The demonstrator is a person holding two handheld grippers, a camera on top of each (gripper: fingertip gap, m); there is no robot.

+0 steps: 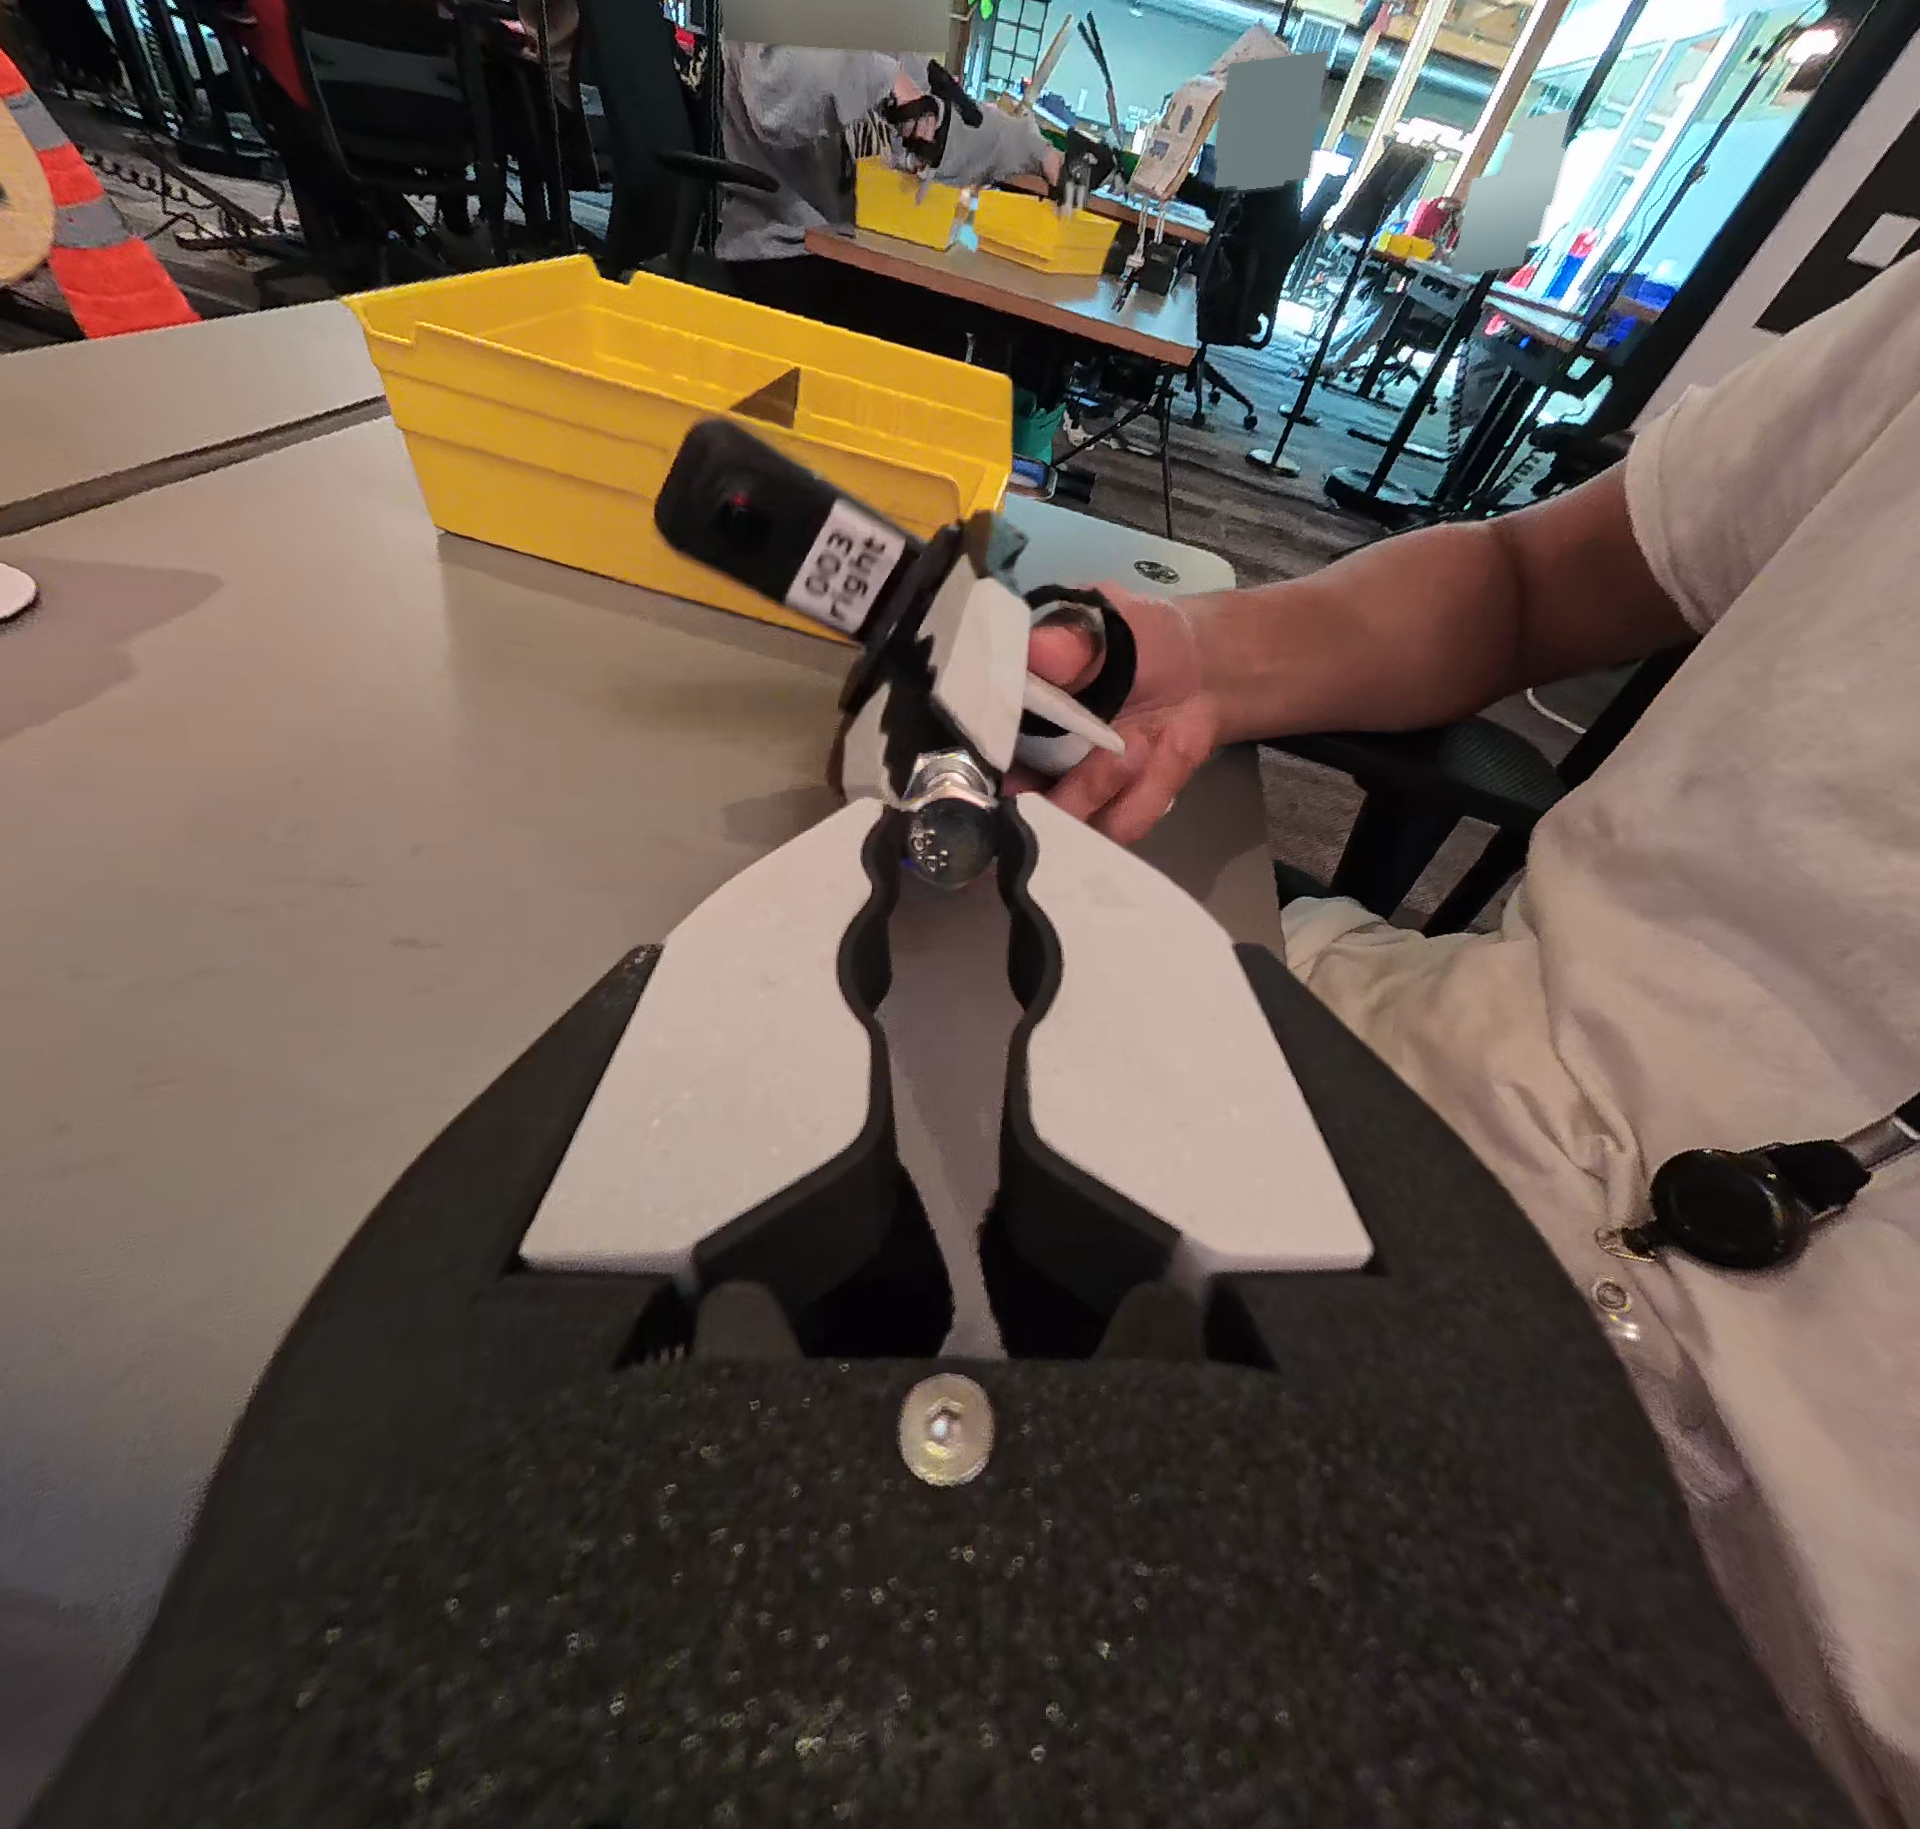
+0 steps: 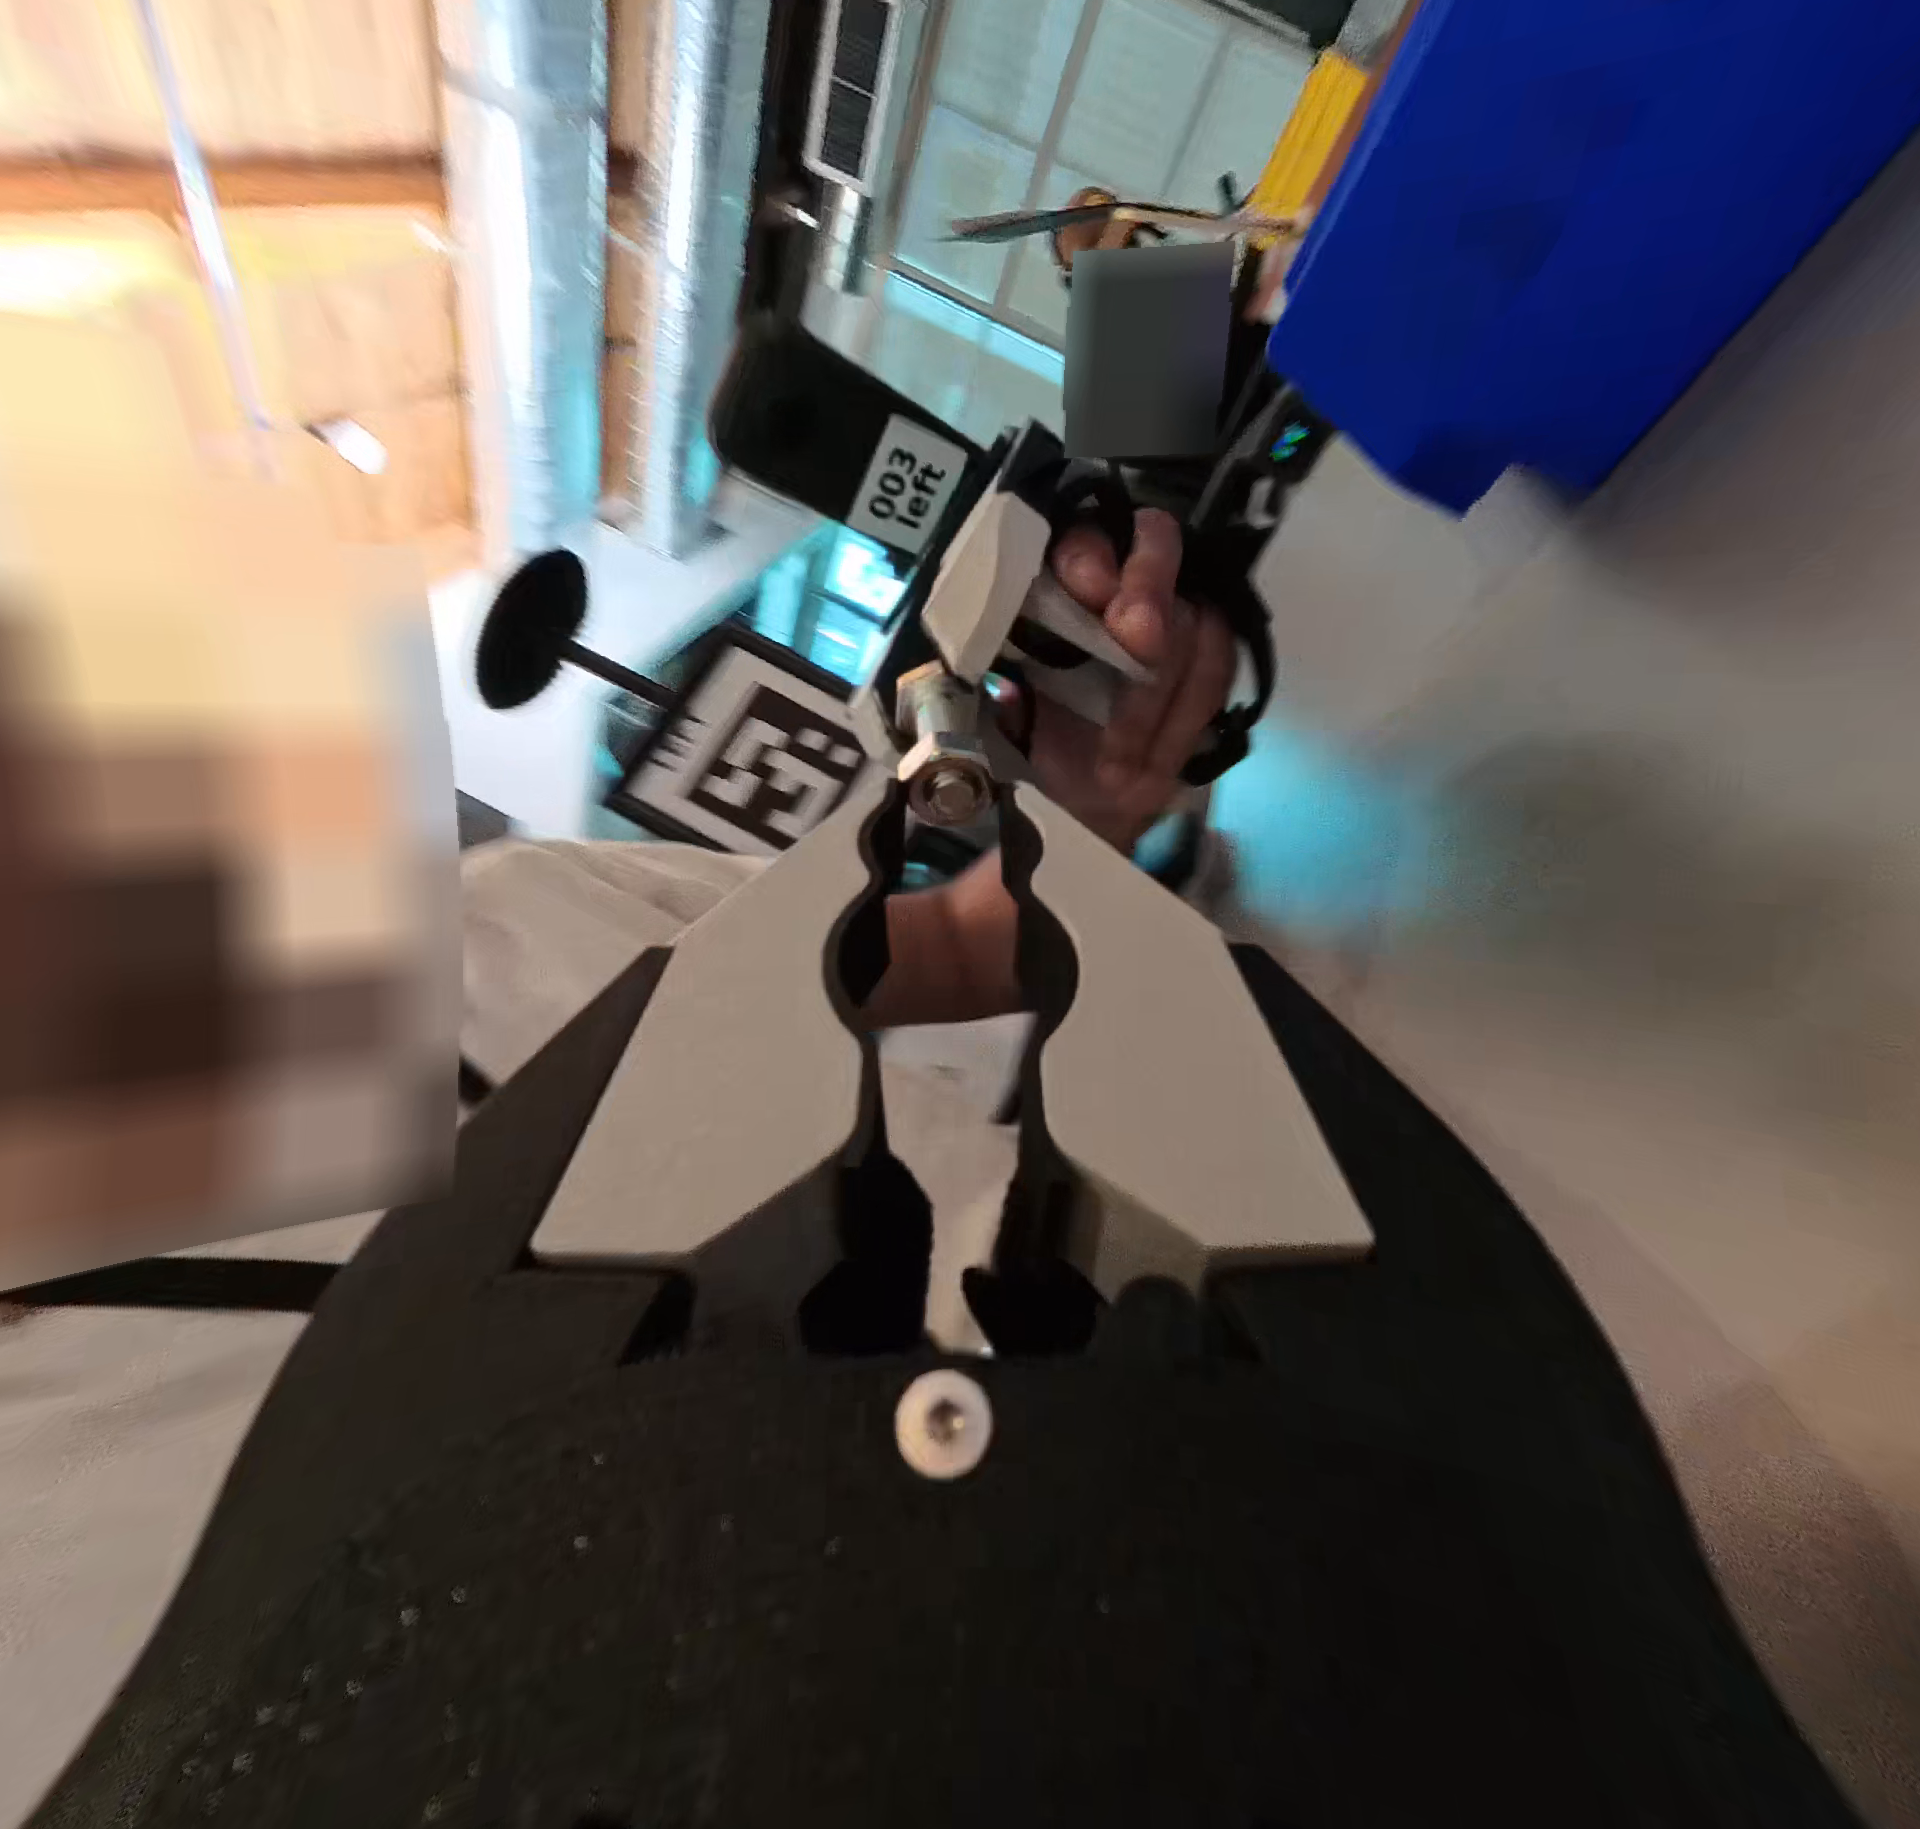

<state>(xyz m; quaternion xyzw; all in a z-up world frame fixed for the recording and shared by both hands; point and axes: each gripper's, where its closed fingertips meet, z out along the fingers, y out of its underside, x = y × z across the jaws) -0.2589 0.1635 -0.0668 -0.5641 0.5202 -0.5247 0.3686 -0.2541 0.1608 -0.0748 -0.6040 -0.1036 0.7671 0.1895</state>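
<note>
A silver bolt is held in the air between my two grippers, above the grey table [image 1: 312, 792]. My left gripper [image 1: 945, 844] is shut on the bolt's head [image 1: 948, 852]; its pads press on both sides. My right gripper [image 2: 948, 803] is shut on the nut [image 2: 945, 792] threaded on the bolt's other end. In the left wrist view the right gripper [image 1: 940, 777] comes in from above, tips on the nut [image 1: 940, 773], held by a hand [image 1: 1143, 719]. In the right wrist view the left gripper [image 2: 951, 683] grips the bolt's head [image 2: 923, 686].
A yellow bin [image 1: 623, 397] stands on the table behind the grippers. A blue bin [image 2: 1610, 169] is in the right wrist view. A person in a white shirt [image 1: 1714, 844] sits at the right. A black-and-white marker board [image 2: 758, 751] and other desks stand farther off. The tips of both grippers are at nearly the same place.
</note>
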